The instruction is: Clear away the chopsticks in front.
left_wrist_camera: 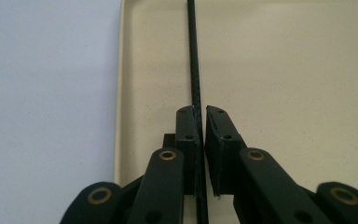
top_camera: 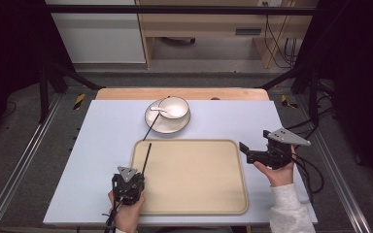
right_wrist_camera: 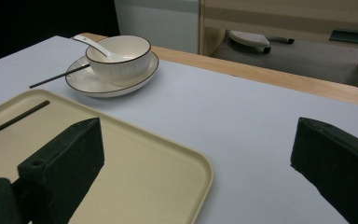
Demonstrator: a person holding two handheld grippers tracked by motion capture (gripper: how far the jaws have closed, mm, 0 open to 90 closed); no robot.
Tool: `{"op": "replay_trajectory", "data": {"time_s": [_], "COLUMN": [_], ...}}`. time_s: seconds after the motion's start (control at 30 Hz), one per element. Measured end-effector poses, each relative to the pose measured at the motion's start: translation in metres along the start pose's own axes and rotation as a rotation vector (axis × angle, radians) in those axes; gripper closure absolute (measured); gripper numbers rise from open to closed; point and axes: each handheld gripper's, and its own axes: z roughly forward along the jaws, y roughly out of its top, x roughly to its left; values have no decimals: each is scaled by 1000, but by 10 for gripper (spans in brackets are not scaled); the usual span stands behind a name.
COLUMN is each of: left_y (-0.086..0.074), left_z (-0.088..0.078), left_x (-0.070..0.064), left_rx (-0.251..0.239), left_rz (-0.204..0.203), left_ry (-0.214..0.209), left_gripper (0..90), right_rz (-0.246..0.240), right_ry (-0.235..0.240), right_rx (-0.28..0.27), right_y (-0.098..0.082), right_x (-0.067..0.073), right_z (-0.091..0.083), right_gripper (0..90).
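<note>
While the left tongs (top_camera: 143, 167) clench a black chopstick (left_wrist_camera: 194, 60) over the tray (top_camera: 223, 145), the right tongs (top_camera: 243, 147) gape beside it.

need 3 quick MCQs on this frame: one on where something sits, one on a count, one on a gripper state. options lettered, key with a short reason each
1. Where is the bowl?
A. on the tray
B. on the plate
C. on the bare table

2. How many black chopsticks are in sight?
A. one
B. two
C. four

3. What state is the right gripper in?
A. open, holding nothing
B. shut on a spoon
C. shut on the tray's rim

Key:
1 B: the bowl stands on the plate, beyond the tray.
2 B: one chopstick is clamped in the left gripper over the tray; the other chopstick leans on the plate's rim.
3 A: in the right gripper view its jaws stand wide apart with only table between them.
</note>
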Motion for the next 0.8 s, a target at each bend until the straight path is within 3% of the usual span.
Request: {"op": "replay_trajectory", "data": {"time_s": [0.13,0.4,0.7,0.8], "left_y": [3,23,54,62], "left_z": [-1,-10,-10,-10], "left_x": [3,8,15,18], "left_rx": [-11,-110,-173,-181], "left_rz": [0,27,108,111], "left_ry": [-16,-72,-157,-178], "left_gripper": [808,677,525,492], "right_rz": [2,-1,0,0], "right_ry": [-1,0,-2,-1], "right_rx": [-3,-5,-7,-8], "right_y": [0,0,0,1], "right_x": [0,-1,-1,-1], "right_z": [-1,-2,-2,-2], "right_gripper": [30,28,28,28]}}
